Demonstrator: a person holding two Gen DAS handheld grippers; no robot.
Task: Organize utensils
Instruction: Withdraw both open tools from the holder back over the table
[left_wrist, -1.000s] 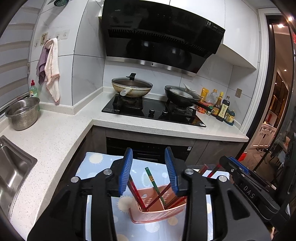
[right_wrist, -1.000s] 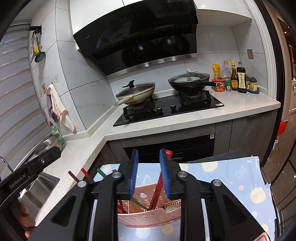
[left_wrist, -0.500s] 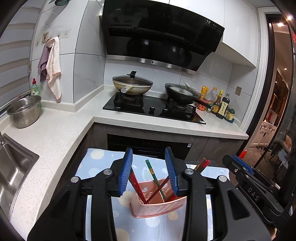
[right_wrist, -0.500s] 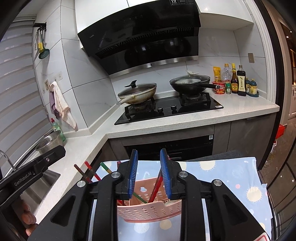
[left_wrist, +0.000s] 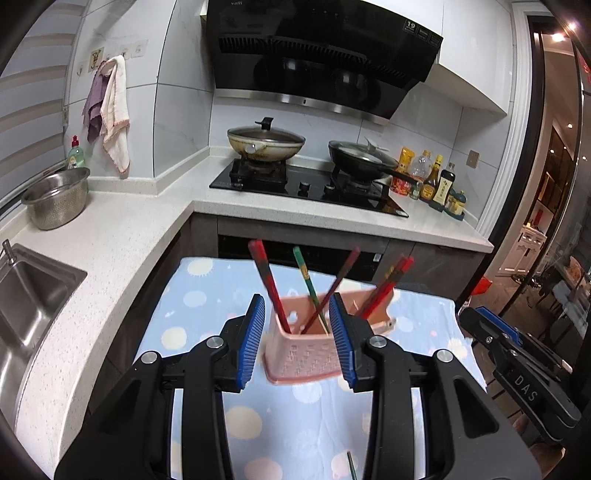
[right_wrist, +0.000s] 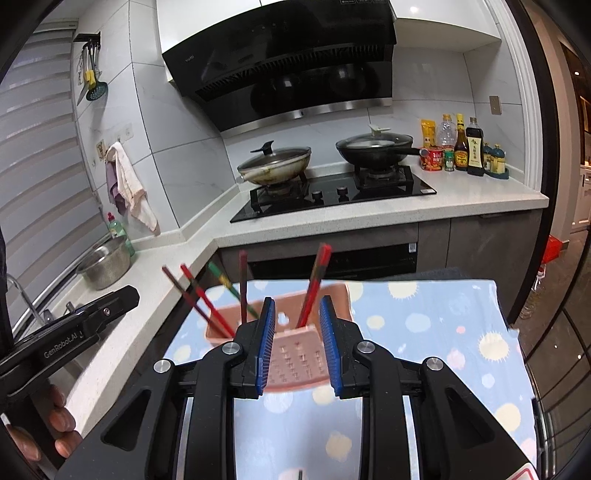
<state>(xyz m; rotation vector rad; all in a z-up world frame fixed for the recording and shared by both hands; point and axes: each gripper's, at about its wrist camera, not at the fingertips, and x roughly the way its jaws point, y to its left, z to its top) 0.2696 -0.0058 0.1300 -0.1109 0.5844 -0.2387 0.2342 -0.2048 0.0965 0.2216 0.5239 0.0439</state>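
Here the left gripper (left_wrist: 298, 339) points forward and slightly down over the cloth-covered tabletop (left_wrist: 207, 306), its blue pads spread apart and grasping nothing; the pink utensil holder (left_wrist: 314, 347) sits between and just beyond them, though whether a pad touches it I cannot tell. The right gripper (right_wrist: 297, 341) takes the same level, forward-facing pose, jaws likewise released, with the holder's perforated wall (right_wrist: 295, 354) showing in the gap. In the right wrist view the person's left hand (right_wrist: 44, 432) wraps the black handle of the other tool at the lower left.

The holder stands upright on the pale blue dotted cloth, its long side running left to right. Several chopsticks stand in it, long axes near vertical, tips down, tops fanning outward: a red one (left_wrist: 267, 280) leans left, a green one (left_wrist: 306, 278) tilts slightly left, a dark one (left_wrist: 338, 280) leans right, and a red pair (left_wrist: 388, 282) leans right from the far compartment.

Beyond the cloth runs the white kitchen counter (left_wrist: 122, 236) with a steel colander (left_wrist: 55, 201), a sink (left_wrist: 29, 291), and a gas hob (left_wrist: 306, 184) carrying a lidded wok (left_wrist: 266, 140) and a black pan (left_wrist: 362, 160).
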